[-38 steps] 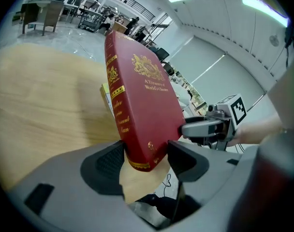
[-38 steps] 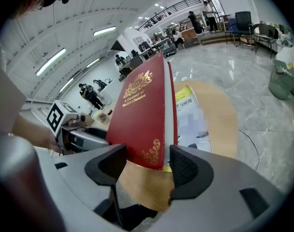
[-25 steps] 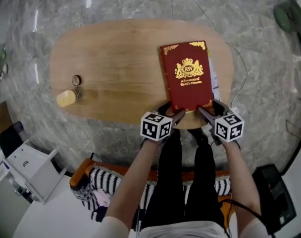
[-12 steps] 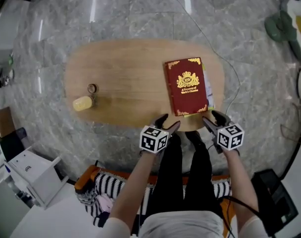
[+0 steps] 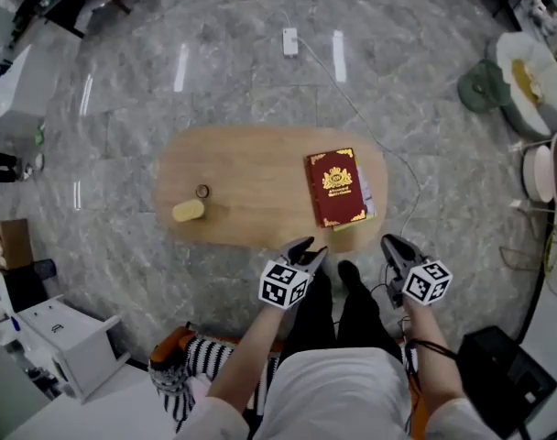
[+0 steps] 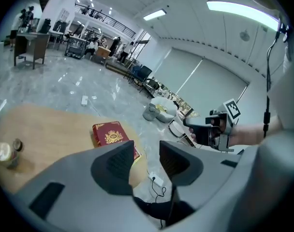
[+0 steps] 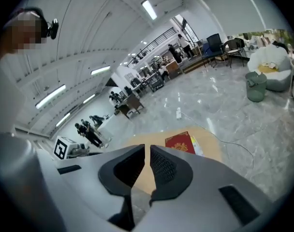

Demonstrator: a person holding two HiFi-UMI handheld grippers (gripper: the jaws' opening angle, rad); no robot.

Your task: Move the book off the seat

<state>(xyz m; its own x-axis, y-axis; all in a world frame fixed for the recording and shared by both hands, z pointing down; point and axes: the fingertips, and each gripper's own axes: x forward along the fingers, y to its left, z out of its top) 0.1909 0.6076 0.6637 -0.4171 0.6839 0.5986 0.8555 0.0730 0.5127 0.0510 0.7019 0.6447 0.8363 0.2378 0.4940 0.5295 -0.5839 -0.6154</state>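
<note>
The red book (image 5: 335,188) with gold print lies flat on the right part of the oval wooden table (image 5: 251,186); it also shows in the left gripper view (image 6: 110,134) and in the right gripper view (image 7: 180,142). My left gripper (image 5: 308,248) hangs off the table's near edge, apart from the book. Its jaws (image 6: 146,152) are closing, a gap still shows, and nothing is between them. My right gripper (image 5: 395,246) is held beyond the table's near right corner. Its jaws (image 7: 147,154) are closing to a thin slit with nothing in them.
A yellow cylinder (image 5: 188,211) and a small round jar (image 5: 202,192) stand on the table's left. Papers (image 5: 368,191) stick out under the book. Behind me is a striped seat (image 5: 201,360). A white box (image 5: 59,333), a black bag (image 5: 498,374), a power strip (image 5: 289,40) and a green bin (image 5: 483,85) are on the floor.
The head view has pulled up and back from the table. Both grippers have drawn away from the book's near edge and their jaws have come together. The book stays on the table.
</note>
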